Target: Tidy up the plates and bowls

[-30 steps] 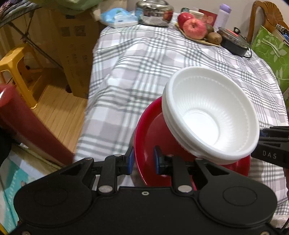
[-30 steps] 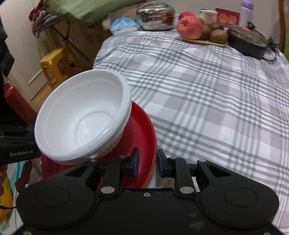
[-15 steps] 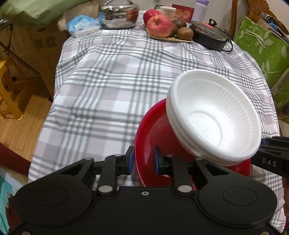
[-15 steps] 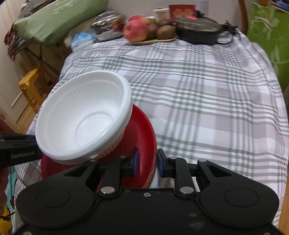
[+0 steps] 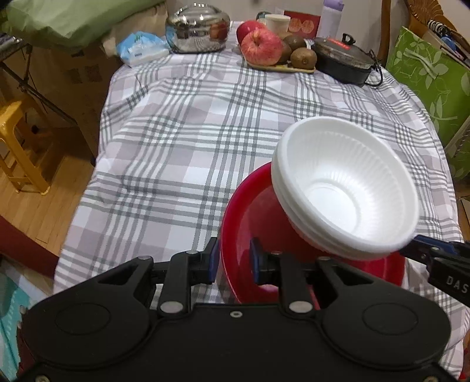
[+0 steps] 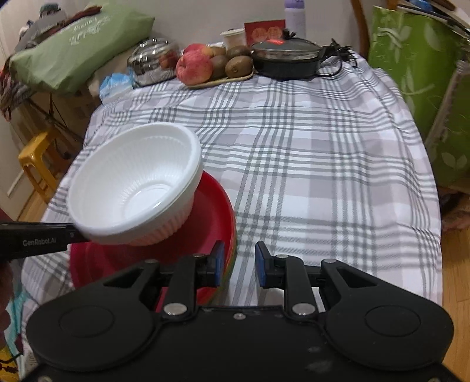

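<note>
Right, my left gripper (image 5: 233, 258) pinches the red plates (image 5: 252, 211) at the rim over the table's near edge; right gripper (image 6: 237, 261) stands open. Light, slick white bowls (image 5: 346, 188) tilt on top.

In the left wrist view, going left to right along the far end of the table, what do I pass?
Blue tissue pack → shiny steel pot → red apple → kiwis → black lidded electric pan.

Plaid-clothed table (image 5: 205, 132), yellow stool (image 5: 17, 141), wooden floor (image 5: 38, 211).
</note>
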The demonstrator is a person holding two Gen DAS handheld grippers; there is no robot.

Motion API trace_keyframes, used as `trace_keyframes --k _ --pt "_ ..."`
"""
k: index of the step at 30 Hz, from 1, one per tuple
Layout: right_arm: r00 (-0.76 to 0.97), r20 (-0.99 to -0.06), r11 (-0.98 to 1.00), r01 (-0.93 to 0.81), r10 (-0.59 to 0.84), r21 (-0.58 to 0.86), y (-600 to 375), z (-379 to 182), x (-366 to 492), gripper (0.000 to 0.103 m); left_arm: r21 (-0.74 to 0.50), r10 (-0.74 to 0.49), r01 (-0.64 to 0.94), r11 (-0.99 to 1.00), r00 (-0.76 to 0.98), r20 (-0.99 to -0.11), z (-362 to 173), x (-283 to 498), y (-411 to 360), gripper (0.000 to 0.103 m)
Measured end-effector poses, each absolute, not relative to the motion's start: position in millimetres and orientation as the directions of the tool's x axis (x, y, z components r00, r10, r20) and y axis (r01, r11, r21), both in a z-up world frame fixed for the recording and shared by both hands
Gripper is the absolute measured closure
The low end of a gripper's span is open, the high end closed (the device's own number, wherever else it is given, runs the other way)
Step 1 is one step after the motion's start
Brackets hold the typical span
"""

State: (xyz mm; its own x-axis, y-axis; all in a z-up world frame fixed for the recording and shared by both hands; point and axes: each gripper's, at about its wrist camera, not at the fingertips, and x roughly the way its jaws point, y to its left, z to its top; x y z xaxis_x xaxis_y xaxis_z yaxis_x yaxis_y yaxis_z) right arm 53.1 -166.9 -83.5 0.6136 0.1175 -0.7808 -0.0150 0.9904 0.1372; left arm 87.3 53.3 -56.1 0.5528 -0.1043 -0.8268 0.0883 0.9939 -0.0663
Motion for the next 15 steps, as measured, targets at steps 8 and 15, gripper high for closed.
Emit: trace_keyframes --k 8,15 --pt "0.665 -0.74 0.986 0.026 0.107 0.166 -169.0 -49.4 13.7 0.079 -0.042 -0.067 0.056 0.998 0.597 -0.799 -26.1 58.8 52.3 0.075" --pt "0.723 -0.683 0.988 0.008 0.099 0.152 -160.3 -6.2 2.5 0.076 -0.053 -0.06 0.029 0.998 0.627 -0.776 4.9 50.7 43.8 0.075"
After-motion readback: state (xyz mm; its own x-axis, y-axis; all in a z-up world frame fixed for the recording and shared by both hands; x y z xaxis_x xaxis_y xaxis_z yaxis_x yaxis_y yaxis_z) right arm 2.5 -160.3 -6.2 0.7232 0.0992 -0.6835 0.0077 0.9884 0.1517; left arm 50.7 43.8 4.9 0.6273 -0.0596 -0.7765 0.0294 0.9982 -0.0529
